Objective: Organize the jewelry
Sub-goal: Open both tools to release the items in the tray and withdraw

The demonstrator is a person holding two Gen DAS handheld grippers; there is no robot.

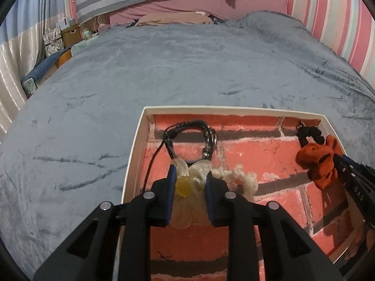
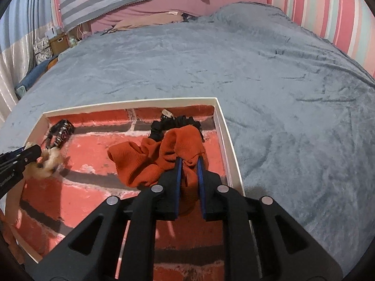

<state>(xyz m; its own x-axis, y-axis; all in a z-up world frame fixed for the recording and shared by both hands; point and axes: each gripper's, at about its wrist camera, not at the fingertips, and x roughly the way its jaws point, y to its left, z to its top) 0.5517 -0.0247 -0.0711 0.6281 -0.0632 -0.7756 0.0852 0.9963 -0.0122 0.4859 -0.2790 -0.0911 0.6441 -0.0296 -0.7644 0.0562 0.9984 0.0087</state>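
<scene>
Both hand-held grippers hang low over the shallow white-walled box lined with red brick print [image 1: 140, 131]. Left gripper [image 1: 190, 175], jaws narrow, holds a translucent cream scrunchie with a yellow centre [image 1: 187, 187] near the box's left wall. Right gripper [image 2: 188, 164], narrower, pinches the rust-orange ribbed scrunchie [image 2: 145, 159] by the right wall, its loose loop trailing left. A black scrunchie [image 2: 178, 121] lies just beyond, at the far wall.

Both tongs, left [image 1: 190, 175] and right [image 2: 189, 164], angled downward, jaws nearly closed.
</scene>
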